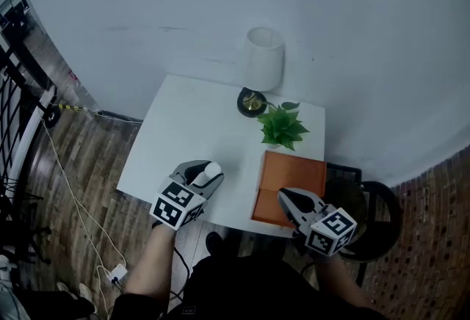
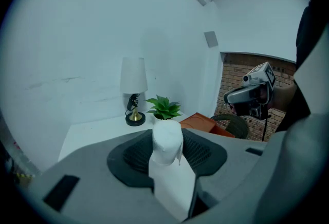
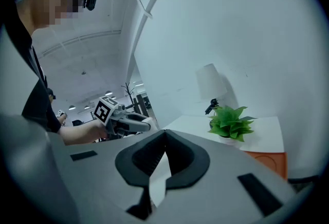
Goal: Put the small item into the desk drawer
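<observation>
Small item (image 2: 167,151), white and smooth, shaped like a little bottle with a rounded cap over a wider body, stands upright between the ribbed dark pads (image 2: 205,152) of the left gripper (image 1: 208,177). The jaws are closed on it from both sides, held fairly wide by its body. The gripper carries it just above the table's front edge, toward the left of the middle.

The right gripper (image 1: 285,198) has nothing in it. Its grey jaws are drawn together, the rubbery pads (image 3: 180,159) meeting at the tips with only a thin sliver of light between them lower down. It hangs at the front right corner, over the near edge of a flat orange box (image 1: 290,173) with crisp square corners.

The table (image 1: 191,120) is a plain, matt white rectangle. Behind the box, near the back right corner, sits a small plant (image 1: 281,126) with pointed green leaves. Beside it at the back edge stands a lamp (image 1: 263,58) with a white cylindrical shade and a round dark base with a brass centre.

Off the right side is a dark round chair (image 1: 376,217) on a wood-plank floor (image 1: 88,164).
</observation>
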The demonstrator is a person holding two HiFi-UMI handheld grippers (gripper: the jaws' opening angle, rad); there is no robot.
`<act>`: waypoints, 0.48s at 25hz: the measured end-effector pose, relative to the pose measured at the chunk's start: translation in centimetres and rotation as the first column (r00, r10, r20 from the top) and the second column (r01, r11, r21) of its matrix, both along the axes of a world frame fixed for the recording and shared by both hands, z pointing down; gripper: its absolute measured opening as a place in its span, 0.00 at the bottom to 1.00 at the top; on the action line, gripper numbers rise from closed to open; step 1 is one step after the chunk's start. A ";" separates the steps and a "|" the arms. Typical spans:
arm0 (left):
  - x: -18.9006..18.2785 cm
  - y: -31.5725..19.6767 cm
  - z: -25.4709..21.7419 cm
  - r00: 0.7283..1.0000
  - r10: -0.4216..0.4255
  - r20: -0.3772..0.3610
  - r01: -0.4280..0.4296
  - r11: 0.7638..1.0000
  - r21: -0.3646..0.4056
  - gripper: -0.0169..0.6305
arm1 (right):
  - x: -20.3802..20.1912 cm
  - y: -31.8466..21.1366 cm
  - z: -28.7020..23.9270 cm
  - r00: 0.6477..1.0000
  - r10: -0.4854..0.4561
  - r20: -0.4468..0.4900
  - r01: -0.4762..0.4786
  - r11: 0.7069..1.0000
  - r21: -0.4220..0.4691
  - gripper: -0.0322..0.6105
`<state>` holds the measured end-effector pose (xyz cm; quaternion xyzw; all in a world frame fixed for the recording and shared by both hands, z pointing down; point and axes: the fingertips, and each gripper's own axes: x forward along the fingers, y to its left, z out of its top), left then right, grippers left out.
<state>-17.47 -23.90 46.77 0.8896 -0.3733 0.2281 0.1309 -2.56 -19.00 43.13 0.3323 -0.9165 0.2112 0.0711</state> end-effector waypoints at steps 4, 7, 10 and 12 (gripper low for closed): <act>3.1 0.5 -1.4 1.000 -0.027 -0.003 0.028 1.000 0.009 0.30 | 4.0 0.0 -0.1 1.000 0.003 0.013 -0.003 1.000 0.003 0.05; 5.6 1.2 -1.9 0.999 -0.042 0.006 0.042 0.999 0.009 0.30 | 6.7 0.2 -0.2 1.000 -0.007 0.028 0.007 1.000 0.009 0.05; 8.3 2.1 -2.3 0.998 -0.054 0.016 0.054 0.998 0.013 0.30 | 9.4 0.7 -0.2 0.999 -0.018 0.038 0.018 1.000 0.012 0.05; 10.2 2.6 -2.6 0.998 -0.061 0.018 0.061 0.998 0.016 0.30 | 11.3 1.2 -0.3 0.999 -0.027 0.042 0.026 1.000 0.016 0.05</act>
